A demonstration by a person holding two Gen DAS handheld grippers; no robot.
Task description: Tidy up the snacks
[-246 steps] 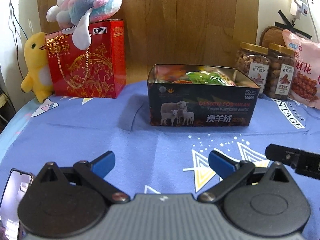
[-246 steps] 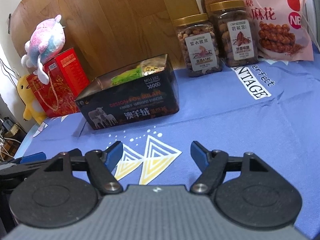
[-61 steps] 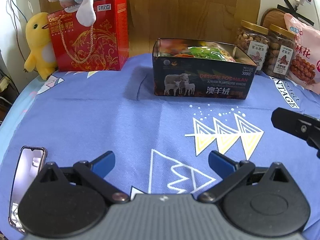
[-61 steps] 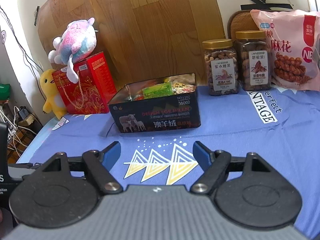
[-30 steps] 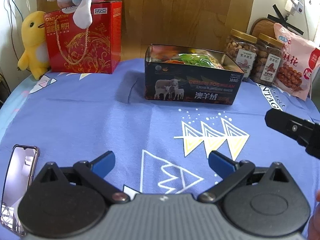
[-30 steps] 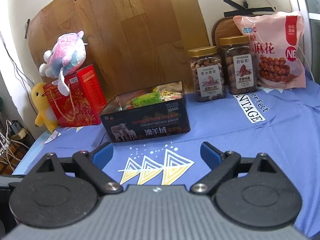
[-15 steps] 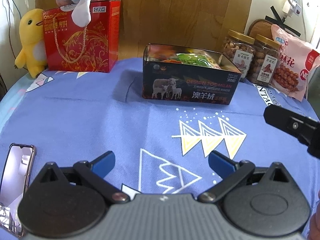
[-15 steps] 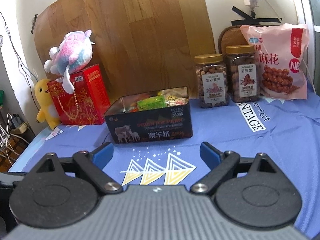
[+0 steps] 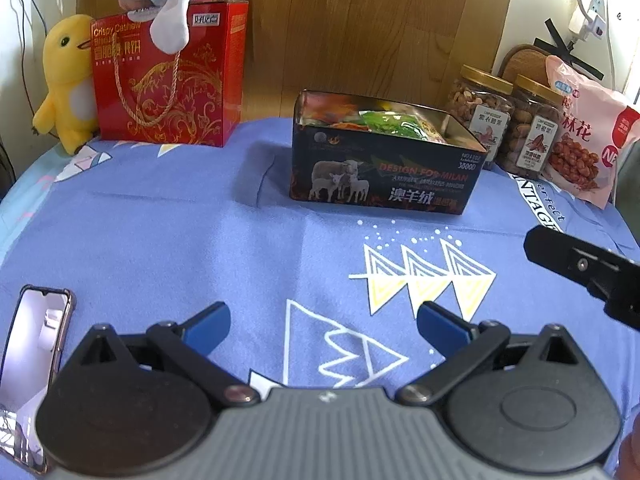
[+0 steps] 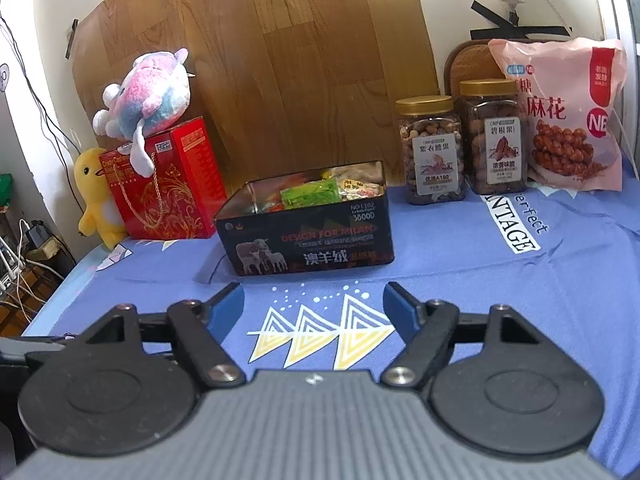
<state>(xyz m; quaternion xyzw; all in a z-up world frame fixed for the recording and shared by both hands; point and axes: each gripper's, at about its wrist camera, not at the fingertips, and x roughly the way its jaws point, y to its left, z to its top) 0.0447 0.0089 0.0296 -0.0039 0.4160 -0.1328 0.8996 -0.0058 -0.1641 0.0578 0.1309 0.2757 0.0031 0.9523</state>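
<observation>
A dark tin box (image 9: 384, 184) (image 10: 308, 248) printed with sheep stands mid-table, holding several snack packets, a green one (image 9: 394, 124) (image 10: 310, 194) on top. Two gold-lidded nut jars (image 9: 478, 118) (image 10: 434, 152) and a pink snack bag (image 9: 586, 136) (image 10: 564, 116) stand at the back right. My left gripper (image 9: 322, 324) hangs open over the blue cloth, well short of the box, nothing between its blue pads. My right gripper (image 10: 314, 306) also holds nothing; its jaws are closing. A black part of the right gripper (image 9: 584, 270) shows at the right edge of the left wrist view.
A red gift box (image 9: 168, 76) (image 10: 168, 184) with a plush toy (image 10: 144, 92) on it and a yellow duck plush (image 9: 66, 80) (image 10: 98, 196) stand at the back left. A phone (image 9: 32, 356) lies near the front left edge. A wooden board (image 10: 300, 60) leans behind.
The right gripper's blue pads have drawn closer together than half a second ago. The views have shifted only slightly; the box and snacks stand where they were.
</observation>
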